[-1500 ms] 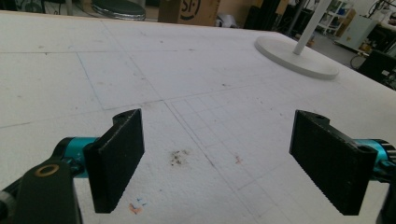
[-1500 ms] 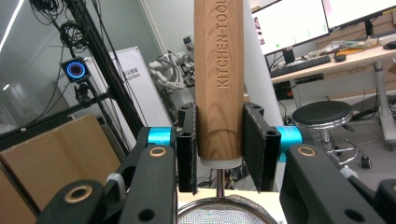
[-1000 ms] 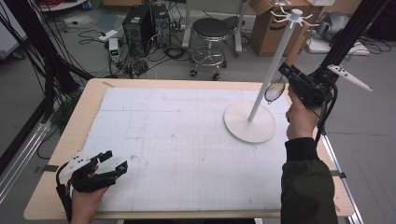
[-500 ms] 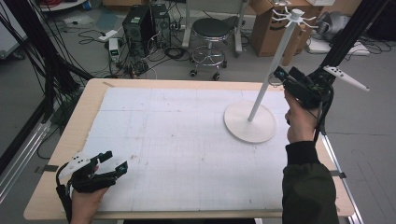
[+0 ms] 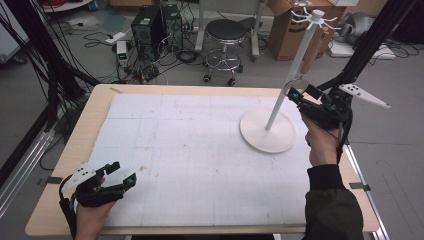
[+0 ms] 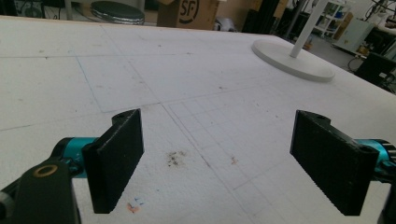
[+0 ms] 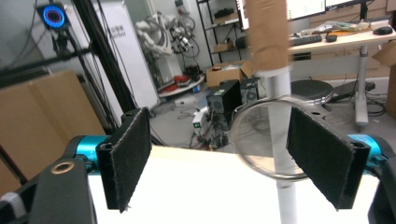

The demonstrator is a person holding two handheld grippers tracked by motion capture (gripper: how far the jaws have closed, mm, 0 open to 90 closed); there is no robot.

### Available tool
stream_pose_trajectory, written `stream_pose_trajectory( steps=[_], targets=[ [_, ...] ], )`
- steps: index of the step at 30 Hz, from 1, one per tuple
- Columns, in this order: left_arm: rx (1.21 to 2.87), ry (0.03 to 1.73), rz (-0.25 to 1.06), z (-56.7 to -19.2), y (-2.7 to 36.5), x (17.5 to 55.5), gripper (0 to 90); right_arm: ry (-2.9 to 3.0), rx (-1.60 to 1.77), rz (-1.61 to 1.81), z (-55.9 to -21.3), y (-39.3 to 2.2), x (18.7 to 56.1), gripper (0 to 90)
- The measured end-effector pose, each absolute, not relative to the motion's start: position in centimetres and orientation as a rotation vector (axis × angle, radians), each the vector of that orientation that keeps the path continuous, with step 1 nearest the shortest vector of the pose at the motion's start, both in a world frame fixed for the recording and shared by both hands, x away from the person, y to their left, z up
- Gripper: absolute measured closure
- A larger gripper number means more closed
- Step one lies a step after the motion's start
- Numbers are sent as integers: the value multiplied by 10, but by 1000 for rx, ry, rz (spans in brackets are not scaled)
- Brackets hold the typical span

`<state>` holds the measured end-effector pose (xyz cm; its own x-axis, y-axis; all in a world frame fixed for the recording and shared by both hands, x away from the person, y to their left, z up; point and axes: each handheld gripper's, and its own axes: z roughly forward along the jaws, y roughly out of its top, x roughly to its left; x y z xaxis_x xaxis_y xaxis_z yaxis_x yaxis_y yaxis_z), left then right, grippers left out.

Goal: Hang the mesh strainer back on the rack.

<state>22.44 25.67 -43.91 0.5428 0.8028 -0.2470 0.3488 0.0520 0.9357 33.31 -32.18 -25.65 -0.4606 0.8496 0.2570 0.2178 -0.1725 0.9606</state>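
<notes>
1. The right gripper (image 5: 298, 95), jaws just opening wide, is releasing a ring (image 7: 273, 137) at the stand's pole (image 5: 287, 87), near the tabletop's (image 5: 200, 150) far right corner.
2. The left gripper (image 5: 117, 175) is idling wide at the near left corner.

A thin metal ring (image 7: 271, 137) hangs on the pole of a white stand (image 5: 280, 112), right of centre in the right gripper view. In the high view the ring (image 5: 298, 85) sits at the upper right, partway up the slanting pole above the stand's round base.
</notes>
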Motion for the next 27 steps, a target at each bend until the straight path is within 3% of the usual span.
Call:
stream_pose_trajectory(
  steps=[8,27],
  targets=[
    [1549,1010,458,-439,255,225,176,1673,1183,1660,-273,-315,321,159],
    [1554,1005,456,-439,252,224,176,1841,1217,1620,-329,-300,310,154]
  ],
)
